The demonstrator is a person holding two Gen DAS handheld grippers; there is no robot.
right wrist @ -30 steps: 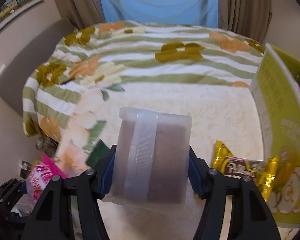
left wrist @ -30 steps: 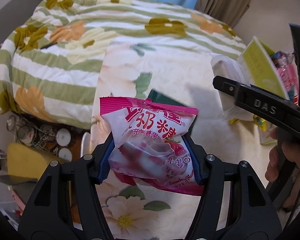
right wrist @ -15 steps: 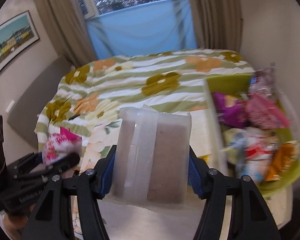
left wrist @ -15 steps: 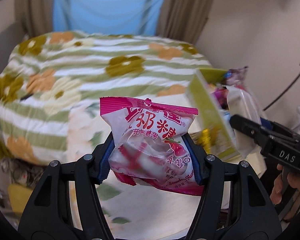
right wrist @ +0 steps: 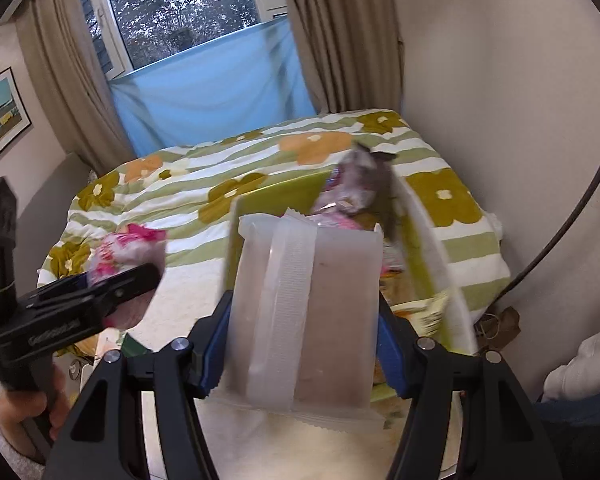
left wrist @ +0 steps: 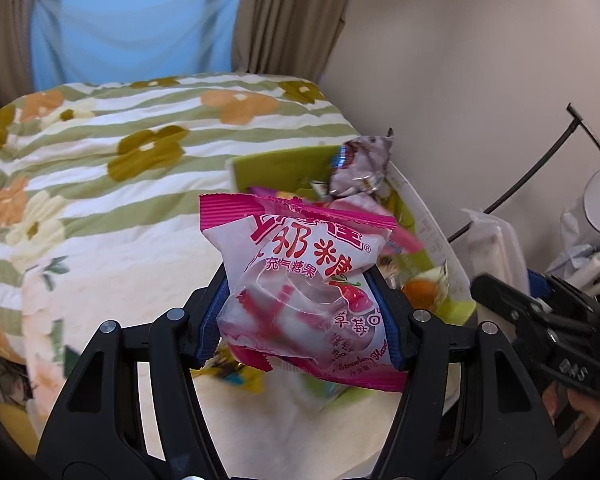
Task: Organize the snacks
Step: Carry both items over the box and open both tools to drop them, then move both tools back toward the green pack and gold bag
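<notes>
My left gripper (left wrist: 300, 312) is shut on a pink and white strawberry candy bag (left wrist: 304, 280) and holds it in the air before a green snack box (left wrist: 276, 168). My right gripper (right wrist: 304, 332) is shut on a frosted white snack packet (right wrist: 308, 312), held up in front of the same green box (right wrist: 276, 196). The box holds several snack bags, with a silver-purple bag (left wrist: 360, 164) sticking out on top. The left gripper with the pink bag (right wrist: 124, 248) shows at the left of the right wrist view. The right gripper (left wrist: 540, 320) shows at the right of the left wrist view.
The box stands on a bed with a green-striped flowered quilt (left wrist: 120, 140), close to a beige wall (left wrist: 480, 60) on the right. Curtains and a blue cloth (right wrist: 204, 92) hang behind the bed. A black curved rod (left wrist: 540, 168) and white items stand at the far right.
Both grippers have lifted and swung right toward the green box, each still holding its packet. The box now lies straight ahead of both.
</notes>
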